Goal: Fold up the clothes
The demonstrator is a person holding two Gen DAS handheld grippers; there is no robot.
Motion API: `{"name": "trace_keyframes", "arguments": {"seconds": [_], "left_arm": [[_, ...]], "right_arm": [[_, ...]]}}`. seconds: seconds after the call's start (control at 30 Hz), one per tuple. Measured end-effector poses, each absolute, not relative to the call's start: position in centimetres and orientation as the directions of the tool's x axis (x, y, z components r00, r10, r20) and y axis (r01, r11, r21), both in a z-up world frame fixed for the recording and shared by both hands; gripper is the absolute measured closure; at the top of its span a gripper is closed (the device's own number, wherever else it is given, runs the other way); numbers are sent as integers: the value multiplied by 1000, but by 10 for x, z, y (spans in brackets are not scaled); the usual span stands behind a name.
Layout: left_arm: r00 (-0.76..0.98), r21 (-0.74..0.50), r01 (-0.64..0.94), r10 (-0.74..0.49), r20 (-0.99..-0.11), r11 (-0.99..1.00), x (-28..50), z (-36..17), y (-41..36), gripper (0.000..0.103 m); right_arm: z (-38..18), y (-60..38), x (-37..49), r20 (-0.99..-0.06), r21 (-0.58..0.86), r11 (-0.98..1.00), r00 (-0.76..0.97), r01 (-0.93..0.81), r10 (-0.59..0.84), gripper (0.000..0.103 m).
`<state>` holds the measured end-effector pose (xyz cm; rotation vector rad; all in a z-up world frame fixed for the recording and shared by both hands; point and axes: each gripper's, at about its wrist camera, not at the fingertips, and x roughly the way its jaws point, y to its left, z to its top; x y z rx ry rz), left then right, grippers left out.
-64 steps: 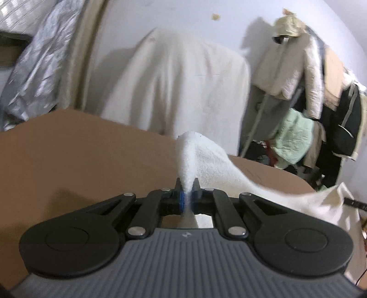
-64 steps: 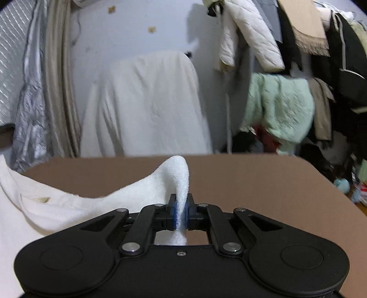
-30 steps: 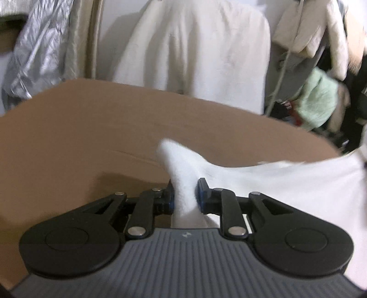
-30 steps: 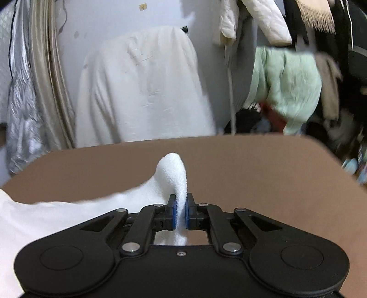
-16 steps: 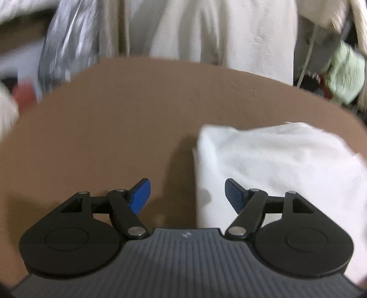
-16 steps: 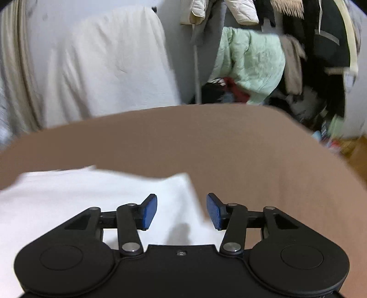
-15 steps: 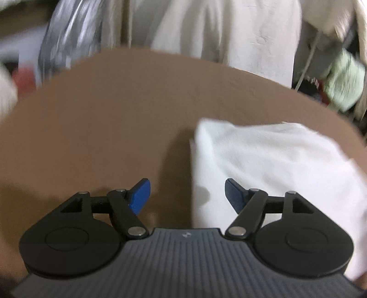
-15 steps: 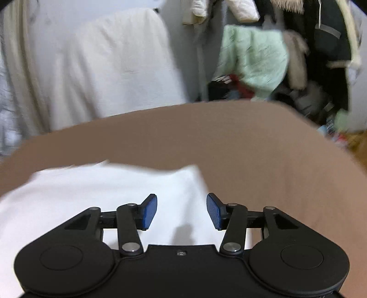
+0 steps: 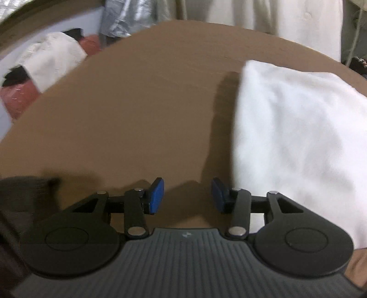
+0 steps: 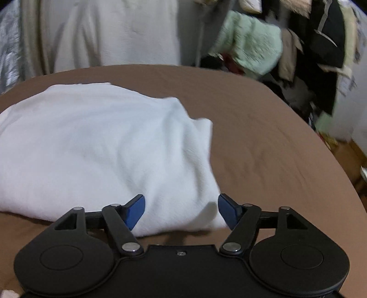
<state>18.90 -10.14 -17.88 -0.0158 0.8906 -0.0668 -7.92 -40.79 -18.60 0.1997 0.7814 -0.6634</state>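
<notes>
Your left claw [image 9: 187, 196], empty and closing, sits left of the folded white garment [image 10: 103, 146]; your right claw [image 10: 181, 212], opening, straddles its near corner ungripped, fold laid on the bench [image 9: 128, 103].

One folded white garment [image 10: 96, 146], one brown table [image 10: 263, 142], seemingly.

Brown table [image 9: 137, 103]; silver cover [image 9: 128, 16]; mint fleece [image 10: 250, 50] among hanging coats [image 10: 321, 45].

No text, label, brand or number can be read anywhere.
</notes>
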Motion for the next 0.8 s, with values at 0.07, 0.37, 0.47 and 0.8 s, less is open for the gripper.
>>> {"name": "trace_keyframes", "arguments": {"seconds": [0.07,0.37,0.47,0.8], "left_arm": [[627,-176,49,-168,-761,983,185,-175,-92,46],[486,-510,-45,-428,-762,859,197,-204,-75,25],[490,-488,-76,-394,-778,869,187,-211,-79,21],[622,-307,27,-256,-740,951,181,-192,-89,21]], "right_arm": [[-188,-413,-87,-737,-9,761,510,648,-444,27],[-251,-441,-116,-554,724,441,828,531,-88,27],[-252,-446,-115,-525,733,415,836,539,-158,27],[-255,-488,-89,-464,776,337,844,534,-270,70]]}}
